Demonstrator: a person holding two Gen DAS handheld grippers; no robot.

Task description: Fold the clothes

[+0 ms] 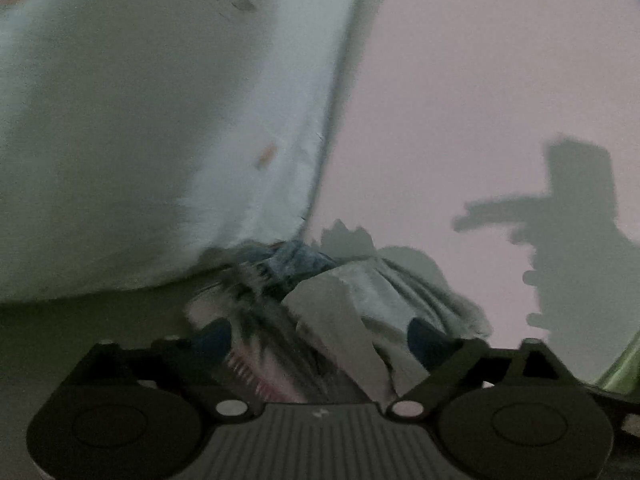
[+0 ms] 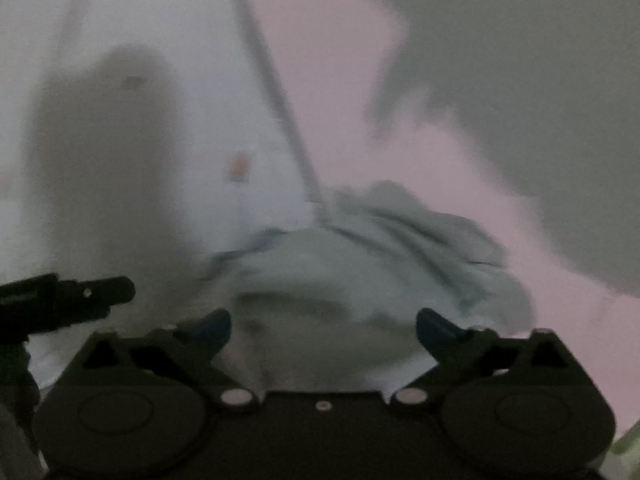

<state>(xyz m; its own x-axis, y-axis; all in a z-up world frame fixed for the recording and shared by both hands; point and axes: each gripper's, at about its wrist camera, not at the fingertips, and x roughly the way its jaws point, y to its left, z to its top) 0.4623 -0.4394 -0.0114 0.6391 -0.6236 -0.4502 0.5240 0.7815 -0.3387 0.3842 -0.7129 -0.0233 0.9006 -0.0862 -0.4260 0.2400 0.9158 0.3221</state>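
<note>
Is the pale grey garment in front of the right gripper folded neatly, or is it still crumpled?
Crumpled. The pale grey garment lies in a bunched heap with irregular ridges and no flat folded edges. Blur hides finer detail.

A pale pink surface (image 1: pixel 460 80) meets a white sheet (image 1: pixel 140 120), crossed by soft grey shadows (image 1: pixel 576 216)

Left gripper (image 1: pixel 320 340): jaws spread wide, blue fingertips (image 1: pixel 212 338) well apart, angled downward. Right gripper (image 2: pixel 324 330): jaws likewise spread wide, pads gripping nothing, angled downward.
</note>
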